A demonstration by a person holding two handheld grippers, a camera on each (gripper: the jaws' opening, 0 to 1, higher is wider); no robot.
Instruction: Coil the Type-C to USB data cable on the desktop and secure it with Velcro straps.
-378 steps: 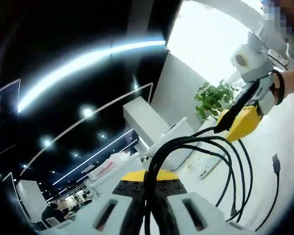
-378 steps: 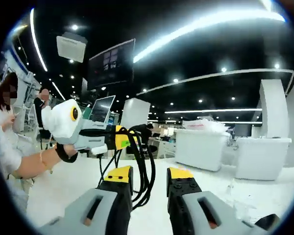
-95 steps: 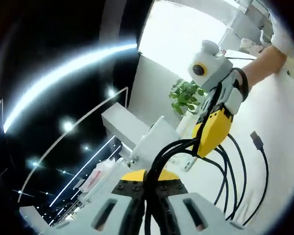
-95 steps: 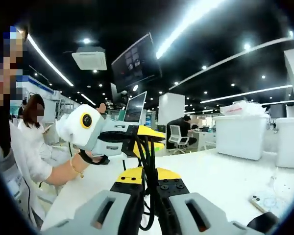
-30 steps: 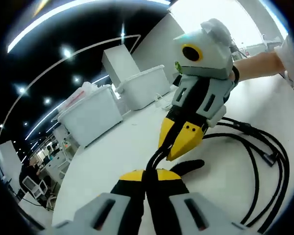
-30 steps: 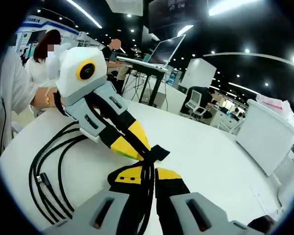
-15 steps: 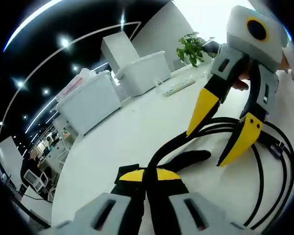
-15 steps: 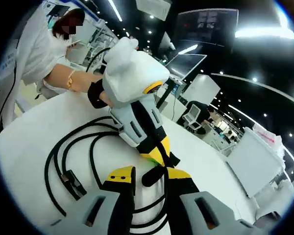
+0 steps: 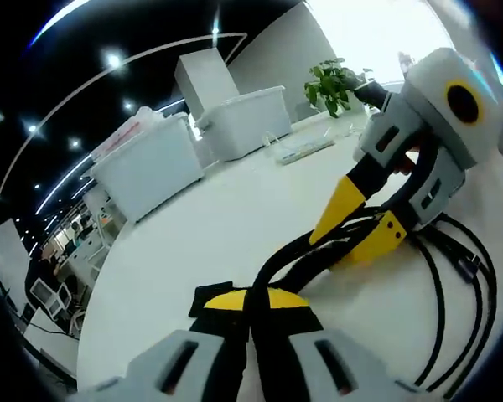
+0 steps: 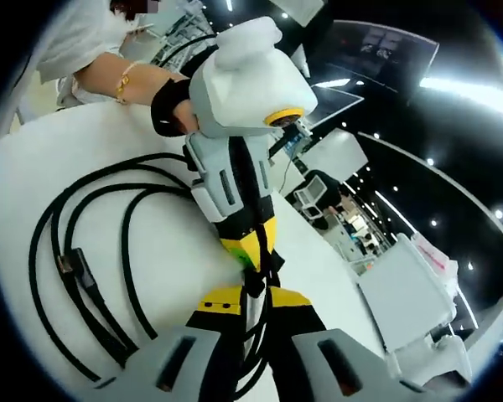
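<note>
A black cable (image 9: 453,276) lies in loose loops on a white table (image 9: 218,226), its strands gathered into a bundle where the two grippers meet. In the left gripper view, the left gripper (image 9: 251,308) has its jaws pressed together on the bundle, with a black strap (image 9: 208,295) lying flat just beside its left jaw. The right gripper (image 9: 360,230) comes in from the right, its yellow jaws pinching the same strands a little farther along. A connector (image 9: 468,270) rests among the loops. Behind stand two white bins (image 9: 151,172), lids on, contents hidden; a power strip (image 9: 306,151) and a green plant (image 9: 331,84) sit farther back. No writing is readable. In the right gripper view, the right gripper (image 10: 253,301) is pinched on the strands, and the left gripper (image 10: 250,243) points down at it, nearly touching. The loops (image 10: 84,251) spread to the left with a plug (image 10: 71,266) on them. A hand (image 10: 172,105) and a white sleeve (image 10: 75,33) appear at the top.
</note>
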